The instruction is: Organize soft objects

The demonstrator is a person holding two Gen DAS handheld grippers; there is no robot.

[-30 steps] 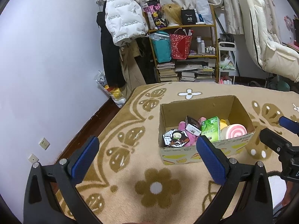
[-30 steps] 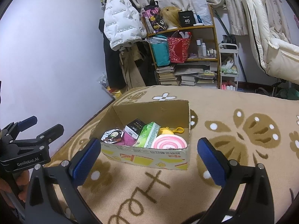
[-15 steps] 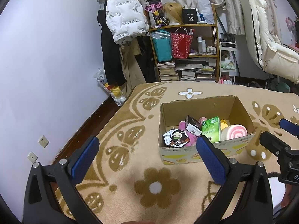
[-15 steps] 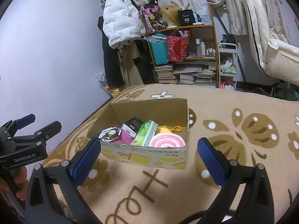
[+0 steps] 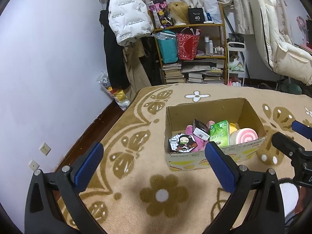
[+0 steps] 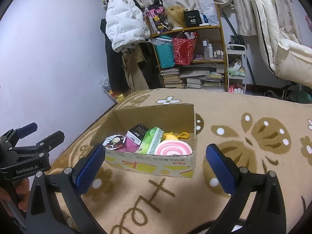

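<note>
An open cardboard box (image 5: 214, 159) (image 6: 152, 162) stands on the beige patterned blanket. It holds a pink-swirl squishy (image 5: 246, 135) (image 6: 173, 148), a green tissue pack (image 5: 219, 132) (image 6: 153, 141), a yellow toy (image 6: 171, 136), a small black box (image 5: 200, 129) (image 6: 136, 133), a pink cloth (image 5: 195, 142) and an anime character pad (image 5: 182, 143) (image 6: 114, 141). My left gripper (image 5: 152, 165) is open and empty, hovering before the box's left front. My right gripper (image 6: 154, 166) is open and empty, before the box's front wall.
The blanket (image 5: 136, 175) ends at a dark floor strip by the lilac wall (image 5: 48, 78) on the left. A cluttered bookshelf (image 5: 191, 54), hanging coats (image 5: 126, 19) and a cream padded chair (image 5: 276, 44) stand behind.
Both grippers stay open and empty. The views shifted only slightly; the right gripper's view drifted a little, with the box now a bit further right.
</note>
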